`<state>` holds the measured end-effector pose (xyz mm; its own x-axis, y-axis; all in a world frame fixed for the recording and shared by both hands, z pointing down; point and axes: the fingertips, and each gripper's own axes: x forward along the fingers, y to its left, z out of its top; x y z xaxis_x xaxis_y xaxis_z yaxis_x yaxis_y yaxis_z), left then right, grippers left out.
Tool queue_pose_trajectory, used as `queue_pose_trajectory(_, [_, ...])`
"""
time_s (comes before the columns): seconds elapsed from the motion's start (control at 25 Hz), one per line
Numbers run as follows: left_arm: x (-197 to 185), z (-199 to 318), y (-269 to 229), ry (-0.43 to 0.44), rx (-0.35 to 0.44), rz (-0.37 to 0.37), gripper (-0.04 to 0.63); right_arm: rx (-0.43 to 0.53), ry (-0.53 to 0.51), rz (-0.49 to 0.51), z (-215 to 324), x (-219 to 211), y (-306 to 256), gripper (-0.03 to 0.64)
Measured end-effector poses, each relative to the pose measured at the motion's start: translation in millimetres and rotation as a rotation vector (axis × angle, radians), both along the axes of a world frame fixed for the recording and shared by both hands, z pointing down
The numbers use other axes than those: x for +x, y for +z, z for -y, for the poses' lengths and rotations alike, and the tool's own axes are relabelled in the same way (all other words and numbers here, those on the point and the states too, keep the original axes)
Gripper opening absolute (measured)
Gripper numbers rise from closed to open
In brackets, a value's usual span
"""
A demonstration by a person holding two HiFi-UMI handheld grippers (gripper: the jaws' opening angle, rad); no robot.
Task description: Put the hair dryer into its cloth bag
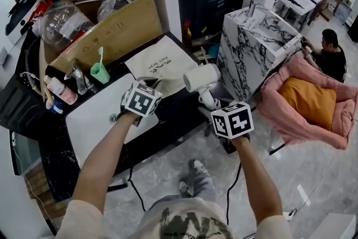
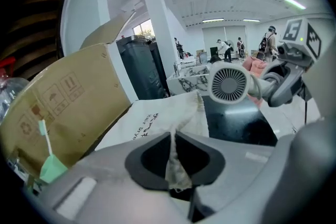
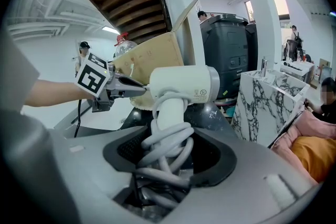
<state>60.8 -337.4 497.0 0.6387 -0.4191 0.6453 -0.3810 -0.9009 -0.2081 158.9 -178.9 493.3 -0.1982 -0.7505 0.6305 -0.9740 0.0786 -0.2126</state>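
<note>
A cream cloth bag [image 1: 159, 64] with dark print lies flat on the dark counter; in the left gripper view the bag [image 2: 157, 118] stretches away toward the cardboard box. My left gripper [image 1: 150, 85] is shut on the bag's near edge, a fold of cloth pinched between its jaws [image 2: 173, 162]. The white hair dryer [image 1: 201, 80] hangs just right of the bag, its handle wrapped in grey cord. My right gripper [image 1: 215, 108] is shut on that handle and cord [image 3: 163, 149]. The dryer's round rear grille [image 2: 229, 83] faces the left gripper.
An open cardboard box [image 1: 112, 19] stands behind the bag. A green toothbrush cup [image 1: 100, 72], bottles [image 1: 61, 91] and a tap sit by the white basin [image 1: 106, 115]. A marble-patterned cabinet [image 1: 254, 47] and a pink chair [image 1: 307, 103] stand at the right.
</note>
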Motion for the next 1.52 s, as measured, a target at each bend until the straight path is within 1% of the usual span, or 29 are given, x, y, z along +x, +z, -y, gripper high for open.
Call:
queue_pose_trajectory(0.24, [0, 9, -26, -0.056, 0.020, -0.097, 0.032, 0.001, -0.024, 0.009, 1, -5, -3, 0.249])
queue_pose_trajectory(0.64, [2, 21, -53, -0.112, 0.050, -0.199, 0.032, -0.033, -0.088, 0.019, 2, -17, 1, 0.249])
queue_pose_trajectory(0.8, [6, 22, -65, -0.110, 0.083, -0.226, 0.031, -0.053, -0.122, 0.042, 3, -26, 3, 0.249])
queue_pose_trajectory(1.04, [12, 22, -77, -0.107, 0.100, -0.264, 0.032, -0.083, -0.169, 0.083, 8, -36, 8, 0.249])
queue_pose_trajectory(1.52, [16, 22, -88, -0.093, 0.097, -0.310, 0.031, -0.122, -0.250, 0.160, 35, -50, 12, 0.250])
